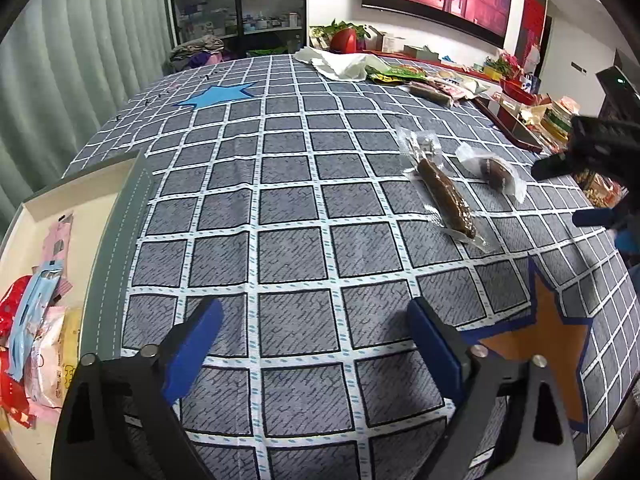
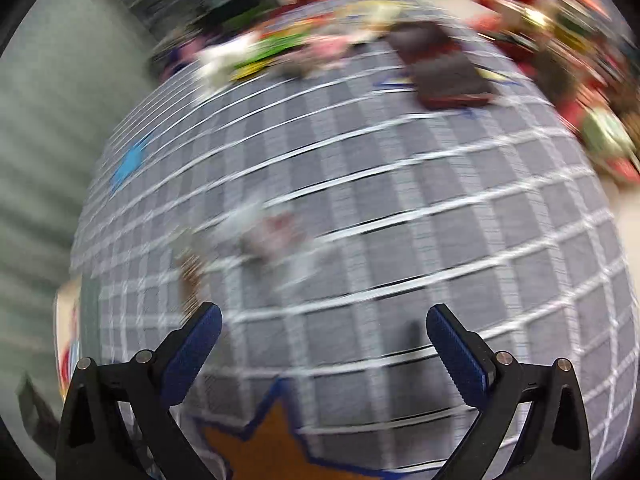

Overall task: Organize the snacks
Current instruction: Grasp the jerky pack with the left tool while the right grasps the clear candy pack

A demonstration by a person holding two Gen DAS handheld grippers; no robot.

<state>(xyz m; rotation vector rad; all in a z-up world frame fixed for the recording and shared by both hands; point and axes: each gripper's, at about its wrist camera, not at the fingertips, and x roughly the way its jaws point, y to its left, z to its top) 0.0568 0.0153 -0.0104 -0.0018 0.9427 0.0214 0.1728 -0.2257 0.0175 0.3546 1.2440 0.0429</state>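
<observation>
In the left wrist view a long brown sausage snack in a clear wrapper lies on the checked tablecloth, with a shorter wrapped brown snack to its right. My left gripper is open and empty, low over the cloth, well short of both. A box at the left holds several wrapped snacks. My right gripper shows at the right edge, open, beside the shorter snack. In the blurred right wrist view my right gripper is open and empty; the two snacks show as smears ahead.
An orange star with blue edging is stuck on the cloth near my left gripper, and a blue star lies farther back. Paper, green packets and more snacks crowd the table's far edge. A dark red tray sits at the far right.
</observation>
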